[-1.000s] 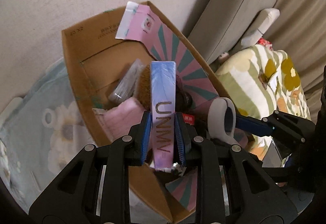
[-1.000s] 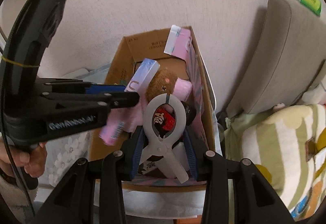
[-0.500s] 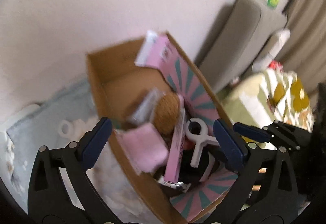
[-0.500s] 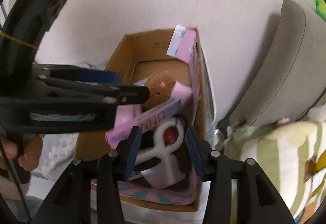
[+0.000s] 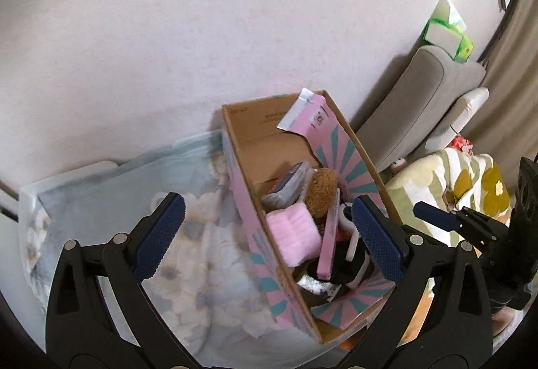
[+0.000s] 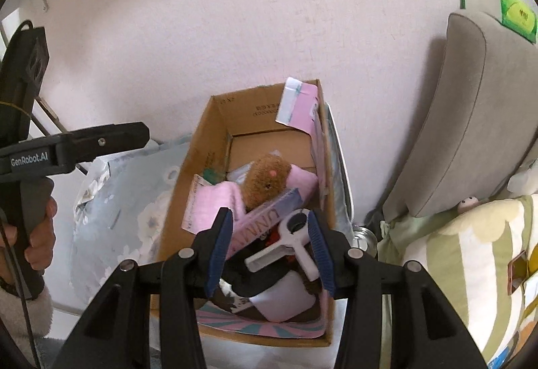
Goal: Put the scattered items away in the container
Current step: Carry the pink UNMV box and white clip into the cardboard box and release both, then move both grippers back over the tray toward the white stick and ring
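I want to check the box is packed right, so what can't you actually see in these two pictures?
- Cardboard box floor: both views, covered by the pile.
- Dark items under the white clip: right wrist view, partly behind the right tool.
- Box's near corner: left wrist view, behind the left tool.

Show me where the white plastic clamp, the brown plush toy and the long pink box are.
white plastic clamp [image 6: 292,243]: right wrist view, at its pivot.
brown plush toy [image 6: 267,179]: right wrist view, on its face.
long pink box [image 5: 329,234]: left wrist view, on its narrow side.
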A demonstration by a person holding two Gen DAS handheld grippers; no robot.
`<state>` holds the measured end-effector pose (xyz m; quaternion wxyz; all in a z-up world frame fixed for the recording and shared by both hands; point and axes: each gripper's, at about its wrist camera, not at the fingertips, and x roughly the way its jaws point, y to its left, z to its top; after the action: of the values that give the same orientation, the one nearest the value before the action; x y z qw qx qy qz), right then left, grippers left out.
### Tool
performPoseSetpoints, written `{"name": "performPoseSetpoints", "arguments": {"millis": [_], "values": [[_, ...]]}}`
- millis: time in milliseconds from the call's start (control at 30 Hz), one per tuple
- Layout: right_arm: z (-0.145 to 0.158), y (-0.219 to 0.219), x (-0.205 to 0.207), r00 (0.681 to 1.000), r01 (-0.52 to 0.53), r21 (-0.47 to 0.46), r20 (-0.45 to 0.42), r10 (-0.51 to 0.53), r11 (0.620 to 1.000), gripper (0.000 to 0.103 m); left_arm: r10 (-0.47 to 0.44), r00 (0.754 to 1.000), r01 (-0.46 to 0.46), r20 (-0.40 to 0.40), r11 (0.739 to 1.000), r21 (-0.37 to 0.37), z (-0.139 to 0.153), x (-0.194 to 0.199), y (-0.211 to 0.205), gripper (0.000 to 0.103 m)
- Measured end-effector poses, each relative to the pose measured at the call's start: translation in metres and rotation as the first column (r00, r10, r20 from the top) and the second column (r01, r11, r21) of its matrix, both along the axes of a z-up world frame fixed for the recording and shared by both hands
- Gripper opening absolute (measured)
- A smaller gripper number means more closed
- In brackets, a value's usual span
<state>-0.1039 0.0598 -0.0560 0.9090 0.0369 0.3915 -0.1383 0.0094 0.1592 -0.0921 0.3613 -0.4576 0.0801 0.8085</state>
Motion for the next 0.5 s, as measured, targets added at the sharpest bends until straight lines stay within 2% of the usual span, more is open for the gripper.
{"name": "performPoseSetpoints", "arguments": {"millis": [233,333,500], "values": [[0.019,0.038,-0.005,0.999,-0.012,-0.035,0.050,0.014,0.999,0.043,0.048,0.993,-0.047,-0.109,0.999,0.011,0.036,0.002,-0.053,0.100],[0.025,0.054,-0.004,0.997,-0.030,-0.042,0.067,0.033,0.999,0.043,0.093,0.987,-0.091,-0.128,0.996,0.023,0.045,-0.006,-0.084,0.100],[0.034,0.083,0.002,0.995,-0.069,-0.115,0.065,0.077,0.991,0.043,0.189,0.973,-0.190,-0.133,0.982,0.007,0.045,-0.024,-0.143,0.101]]}}
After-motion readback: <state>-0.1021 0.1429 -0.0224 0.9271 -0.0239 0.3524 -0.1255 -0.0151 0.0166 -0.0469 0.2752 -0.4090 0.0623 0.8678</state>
